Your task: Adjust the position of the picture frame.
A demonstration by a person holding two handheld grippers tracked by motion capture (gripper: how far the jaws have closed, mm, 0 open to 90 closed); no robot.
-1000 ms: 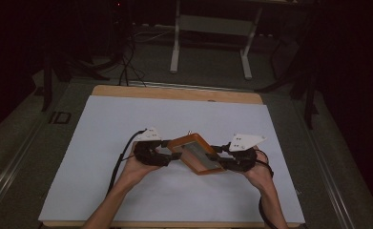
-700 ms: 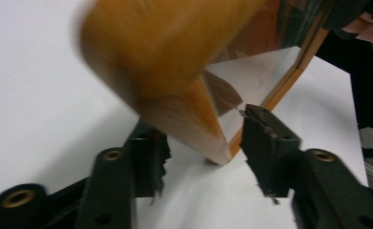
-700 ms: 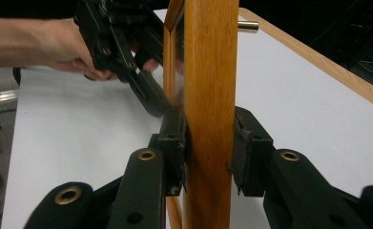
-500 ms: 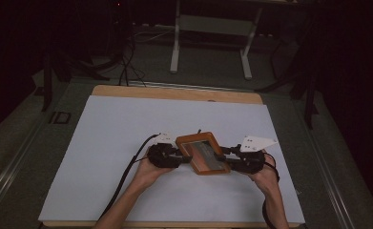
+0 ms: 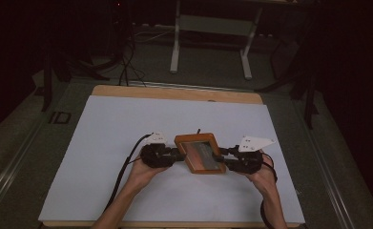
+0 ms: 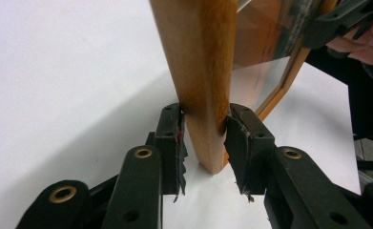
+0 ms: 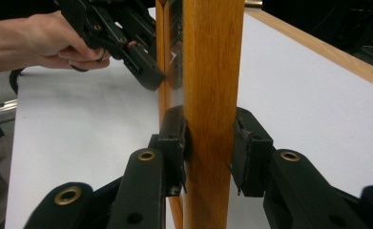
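A wooden picture frame (image 5: pixel 201 152) with a glass pane sits over the white-covered worktop (image 5: pixel 108 129), nearer its near edge than its far one and a little right of the middle. It is held between the two tools. The left tool (image 5: pixel 177 153) meets the frame's left side and the right tool (image 5: pixel 221 158) meets its right side, each carried in one of the person's hands, whose forearms come in from the near edge.

In the left gripper view, the left tool (image 6: pixel 204 138) is clamped on the frame's wooden rail (image 6: pixel 201 71): both black jaws press against the opposite faces of the wood, close to the rail's end. The glass pane (image 6: pixel 265 47) lies beyond, and the other tool grips the far side at the upper right.

In the right gripper view, the right tool (image 7: pixel 210 143) is likewise closed on the frame's rail (image 7: pixel 212 95), with a jaw tight on each face partway along its length. The left hand (image 7: pixel 46 43) and its tool reach the frame's opposite side at the upper left. The worktop's bare wooden far edge (image 7: pixel 317 47) runs behind.

A dark cable (image 5: pixel 127 162) trails from the left tool toward the near edge.
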